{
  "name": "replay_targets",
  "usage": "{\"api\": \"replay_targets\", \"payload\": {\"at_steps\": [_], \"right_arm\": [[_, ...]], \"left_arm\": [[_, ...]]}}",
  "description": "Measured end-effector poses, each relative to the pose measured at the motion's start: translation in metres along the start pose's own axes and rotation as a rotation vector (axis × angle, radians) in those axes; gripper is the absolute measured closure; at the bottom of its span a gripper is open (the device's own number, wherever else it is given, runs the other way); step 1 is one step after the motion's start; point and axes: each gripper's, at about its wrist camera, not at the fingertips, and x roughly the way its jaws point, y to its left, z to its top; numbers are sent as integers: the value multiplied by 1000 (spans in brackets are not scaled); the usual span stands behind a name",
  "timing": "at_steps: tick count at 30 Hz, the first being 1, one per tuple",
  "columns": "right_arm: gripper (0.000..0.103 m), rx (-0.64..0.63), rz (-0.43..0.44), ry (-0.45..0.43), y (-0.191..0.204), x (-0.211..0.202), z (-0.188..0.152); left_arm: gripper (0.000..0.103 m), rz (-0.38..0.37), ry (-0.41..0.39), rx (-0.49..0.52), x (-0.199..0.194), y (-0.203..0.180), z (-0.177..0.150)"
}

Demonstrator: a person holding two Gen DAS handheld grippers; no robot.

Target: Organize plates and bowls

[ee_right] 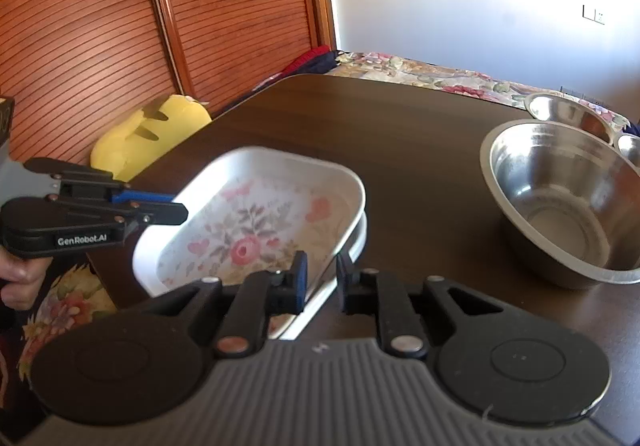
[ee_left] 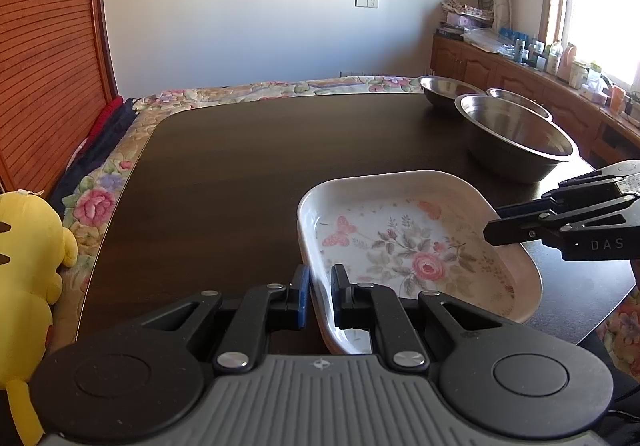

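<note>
Floral plate (ee_left: 404,242), lower right: rigid, glazed, slippery, fragile; left gripper (ee_left: 320,286) and right gripper (ee_right: 322,278) jaws clamp opposite rims

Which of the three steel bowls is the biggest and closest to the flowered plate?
The front steel bowl, standing just beyond the flowered plate. It is clearly wider and deeper than the two smaller bowls, which stand behind it near the table's far edge.
</note>
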Motion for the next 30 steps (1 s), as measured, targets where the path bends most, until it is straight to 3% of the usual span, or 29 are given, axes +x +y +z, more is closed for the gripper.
{"api": "replay_targets", "payload": {"at_steps": [11, 17, 25, 29, 30], "right_arm": [[83, 20, -1, -29, 0, 1, -7], [83, 37, -9, -77, -3, -8, -8], [81, 70, -78, -187, -19, -40, -7], [66, 122, -108, -238, -41, -57, -12], [64, 132, -117, -244, -46, -61, -14]], "left_arm": [[90, 2, 9, -5, 4, 2, 0], [89, 15, -35, -15, -3, 3, 8], [70, 6, -113, 6, -11, -18, 29], [57, -31, -136, 12, -6, -35, 38], [49, -43, -142, 14, -4, -40, 41]]}}
